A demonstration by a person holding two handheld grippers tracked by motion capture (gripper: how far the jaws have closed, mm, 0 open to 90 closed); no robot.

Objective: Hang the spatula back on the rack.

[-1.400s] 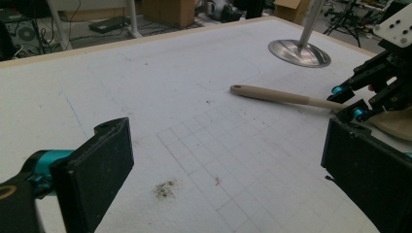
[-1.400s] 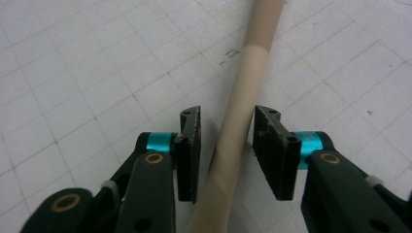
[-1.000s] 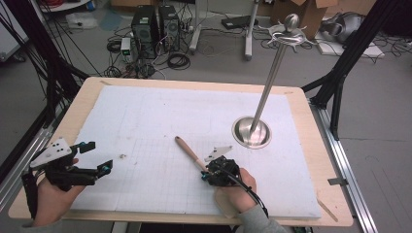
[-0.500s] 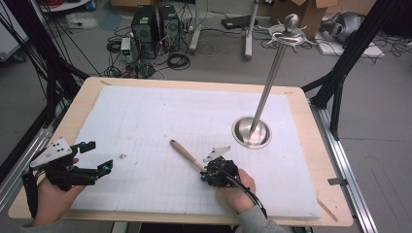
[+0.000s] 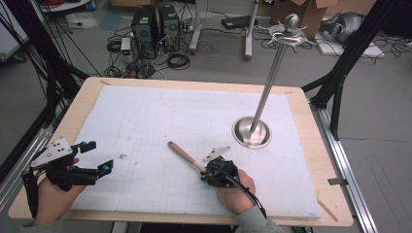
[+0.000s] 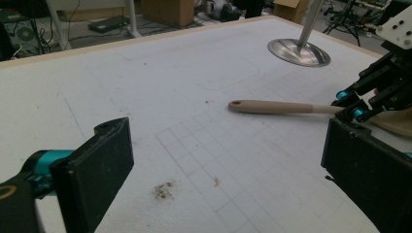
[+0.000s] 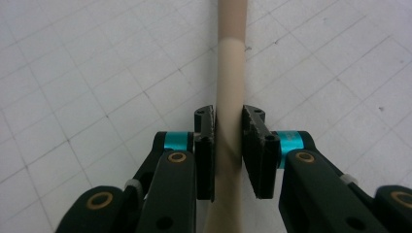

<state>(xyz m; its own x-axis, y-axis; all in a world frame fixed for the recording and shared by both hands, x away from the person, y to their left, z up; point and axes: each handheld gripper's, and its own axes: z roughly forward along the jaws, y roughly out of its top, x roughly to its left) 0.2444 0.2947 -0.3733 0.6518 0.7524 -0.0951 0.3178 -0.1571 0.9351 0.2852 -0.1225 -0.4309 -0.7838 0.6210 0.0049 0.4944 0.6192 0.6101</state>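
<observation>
Two tools are seen: the right tool [image 5: 210, 171] is clamped on a spatula handle [image 5: 184, 156], its jaws having just been closing around it; the left tool [image 5: 99, 158] stands apart, empty. The handle's long axis runs up-left from the right tool over the tabletop [image 5: 145, 116]. Pad contact is shown in the right gripper view [image 7: 229, 97]; the hanging hole in the left gripper view [image 6: 282, 107].

Wooden spoon handle [image 5: 183, 155]: slim, round, pale tan, small hole near its free end. Lies low over the white gridded mat, angled away to the upper left in the high view. Near end sits pinched between the right gripper [image 7: 228, 131] jaws; spoon head hidden.
</observation>
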